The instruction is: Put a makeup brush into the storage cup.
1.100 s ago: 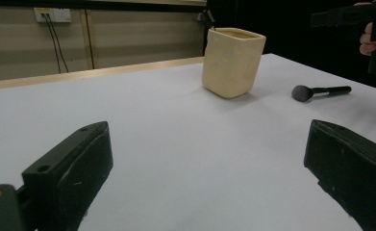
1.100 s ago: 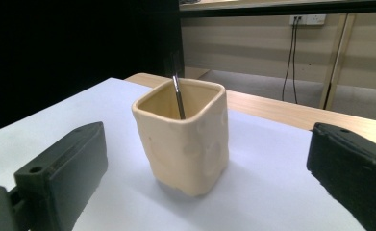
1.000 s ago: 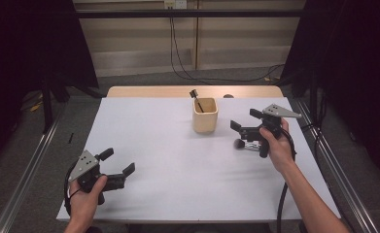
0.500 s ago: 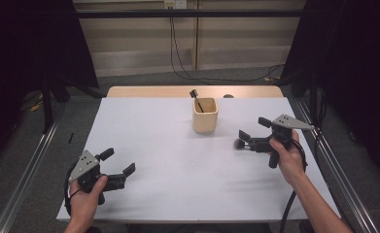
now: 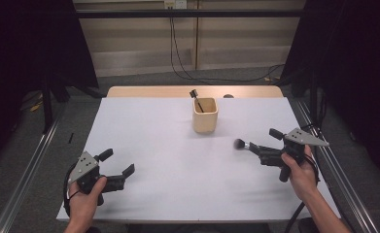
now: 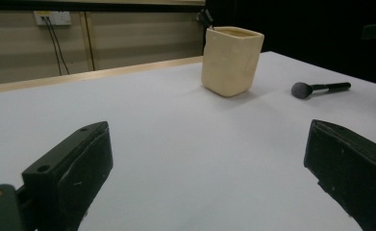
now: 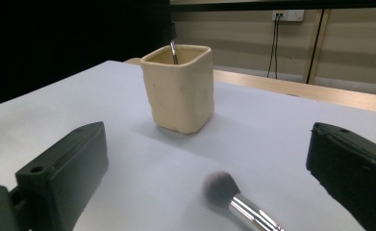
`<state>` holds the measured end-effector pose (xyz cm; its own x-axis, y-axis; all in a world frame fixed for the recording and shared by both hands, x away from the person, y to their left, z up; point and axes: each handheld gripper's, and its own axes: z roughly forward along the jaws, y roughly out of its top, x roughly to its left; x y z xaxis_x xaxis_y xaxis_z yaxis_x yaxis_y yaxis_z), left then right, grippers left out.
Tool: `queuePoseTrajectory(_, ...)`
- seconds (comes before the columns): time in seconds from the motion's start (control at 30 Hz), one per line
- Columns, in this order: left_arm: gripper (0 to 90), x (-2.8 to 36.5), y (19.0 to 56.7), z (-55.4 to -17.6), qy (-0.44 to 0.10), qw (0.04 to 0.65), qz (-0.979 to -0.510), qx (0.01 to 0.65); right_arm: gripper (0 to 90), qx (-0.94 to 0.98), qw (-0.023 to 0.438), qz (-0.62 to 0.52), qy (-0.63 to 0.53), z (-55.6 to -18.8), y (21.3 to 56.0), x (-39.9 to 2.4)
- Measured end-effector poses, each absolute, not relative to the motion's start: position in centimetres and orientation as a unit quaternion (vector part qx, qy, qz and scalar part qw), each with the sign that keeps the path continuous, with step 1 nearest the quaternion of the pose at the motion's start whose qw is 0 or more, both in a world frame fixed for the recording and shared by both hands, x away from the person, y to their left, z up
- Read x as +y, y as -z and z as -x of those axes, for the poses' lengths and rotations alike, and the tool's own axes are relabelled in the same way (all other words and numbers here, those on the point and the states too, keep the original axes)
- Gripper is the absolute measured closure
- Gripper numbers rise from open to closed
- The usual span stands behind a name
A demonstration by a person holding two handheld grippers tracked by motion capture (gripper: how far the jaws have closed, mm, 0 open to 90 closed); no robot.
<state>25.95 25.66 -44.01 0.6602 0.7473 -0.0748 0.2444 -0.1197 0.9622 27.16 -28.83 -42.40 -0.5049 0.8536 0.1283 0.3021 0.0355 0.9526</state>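
White desk [image 5: 178,145], dark curtains around. Brush [image 5: 243,144] lies right of centre, between spread jaws of right tool [image 5: 263,150], probably untouched. Cup [image 5: 205,115] upper centre. Left tool [image 5: 115,175] spread, idle lower left. Advice: centre on handle, close squarely.

Each hand grips a black tool. The left tool [image 5: 113,169] and the right tool [image 5: 267,144] both carry a grey three-cornered plate on top. Their jaws are blocky, matte black, each with a small round hole. Black cables trail away toward six o'clock. Forearms are bare.
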Motion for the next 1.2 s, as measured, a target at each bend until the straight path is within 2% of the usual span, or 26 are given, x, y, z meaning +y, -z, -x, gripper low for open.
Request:
queuePoseTrajectory(0.47,3.0,26.0,43.8,-25.6,-0.218,0.573,-0.704,0.359,2.8,0.668,0.274,-0.440,-0.535,-23.8,43.7,-29.9)
queuePoseTrajectory(0.8,3.0,25.6,43.6,-25.2,-0.218,0.573,-0.705,0.357,0.6,0.660,0.274,-0.448,-0.537,-21.1,44.2,-30.7)
queuePoseTrajectory(1.2,3.0,25.7,44.0,-25.6,-0.213,0.569,-0.707,0.362,0.4,0.649,0.267,-0.455,-0.548,-21.3,44.1,-30.9)
